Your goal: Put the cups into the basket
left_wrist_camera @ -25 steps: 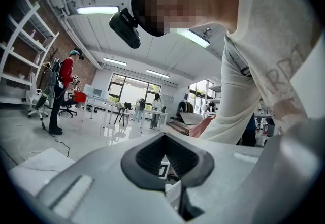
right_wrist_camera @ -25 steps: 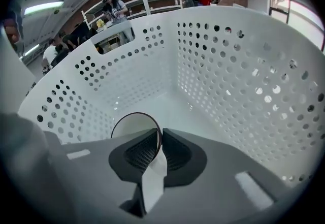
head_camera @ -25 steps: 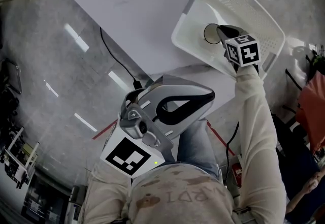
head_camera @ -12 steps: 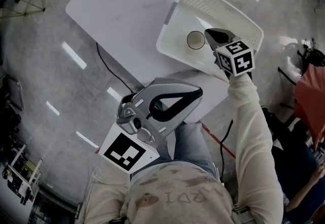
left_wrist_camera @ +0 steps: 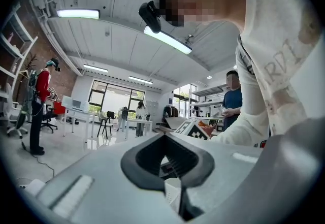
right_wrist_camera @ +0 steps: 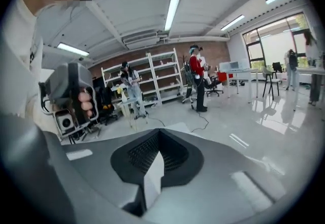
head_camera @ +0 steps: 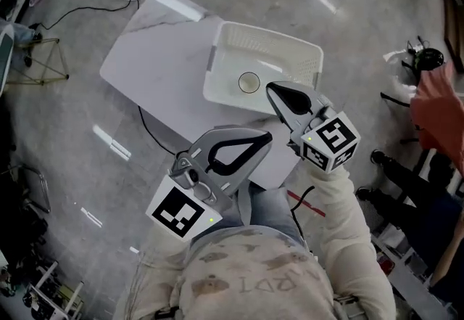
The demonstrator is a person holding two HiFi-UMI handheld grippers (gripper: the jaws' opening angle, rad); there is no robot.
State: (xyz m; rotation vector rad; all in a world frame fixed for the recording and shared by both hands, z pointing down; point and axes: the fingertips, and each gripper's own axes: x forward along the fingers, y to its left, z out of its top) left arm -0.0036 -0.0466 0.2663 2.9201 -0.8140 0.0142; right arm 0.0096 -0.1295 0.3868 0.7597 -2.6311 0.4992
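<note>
Basket (head_camera: 270,43) of white plastic, rectangular with rounded corners and finely perforated walls, sits on a pale, smooth-topped table (head_camera: 159,57) with rounded corners. On the basket's floor stands one small round cup (head_camera: 249,82), upright, its open mouth a light ring around a darker inside; it lies toward the basket wall nearest the person.

The right tool (head_camera: 270,88) hangs over that near wall, its tip just beside the cup but not touching it, the cup lying off the tip toward the basket's middle. Its grey shell frames a dark, ribbed, diamond-shaped opening, and the jaws meet at the tip with nothing between them; the right gripper view (right_wrist_camera: 158,130) shows the same closed point. Its marker cube (head_camera: 330,141) sits behind, at the person's sleeve.

The left tool (head_camera: 267,137) is on the person's side of the basket, well apart from the cup, over the table's near edge. Its jaws also touch at the tip around an empty loop, as the left gripper view (left_wrist_camera: 163,135) confirms.
</note>
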